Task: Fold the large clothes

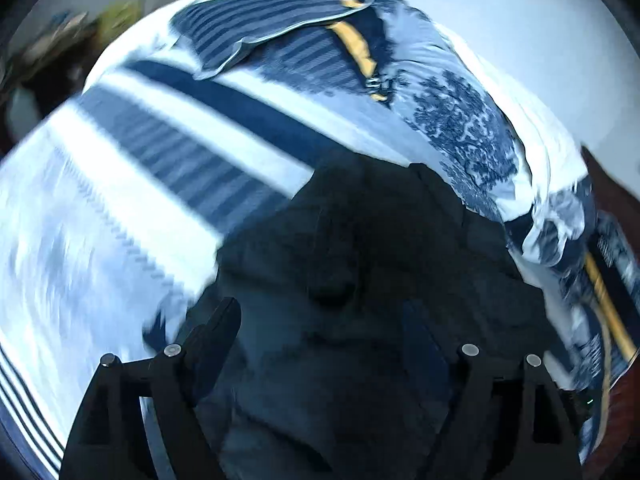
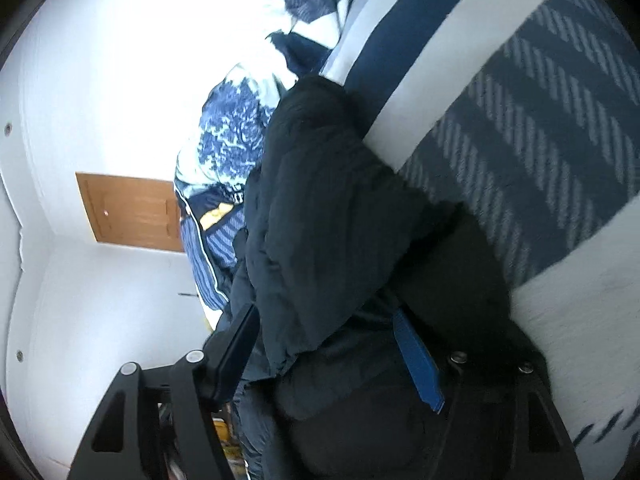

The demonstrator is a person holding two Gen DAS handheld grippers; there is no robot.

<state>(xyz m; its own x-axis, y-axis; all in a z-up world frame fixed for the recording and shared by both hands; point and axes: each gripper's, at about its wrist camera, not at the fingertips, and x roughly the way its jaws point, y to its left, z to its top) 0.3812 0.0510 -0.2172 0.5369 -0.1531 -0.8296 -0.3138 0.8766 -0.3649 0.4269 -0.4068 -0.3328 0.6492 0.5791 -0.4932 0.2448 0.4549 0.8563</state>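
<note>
A large black padded jacket (image 1: 360,272) lies on a bed with a blue and white striped cover (image 1: 168,144). In the left wrist view it fills the middle and bottom, and my left gripper (image 1: 324,320) has its jaws spread wide with the jacket's cloth bunched between and over them. In the right wrist view the jacket (image 2: 328,216) hangs in thick folds and my right gripper (image 2: 332,348) also stands wide, with the cloth between the black left finger (image 2: 236,344) and the blue-padded right finger (image 2: 416,364).
A crumpled blue-and-white patterned quilt (image 1: 468,128) with yellow trim lies at the far side of the bed. A striped pillow (image 1: 260,28) is at the head. White walls and a brown wooden door (image 2: 132,212) show in the right wrist view.
</note>
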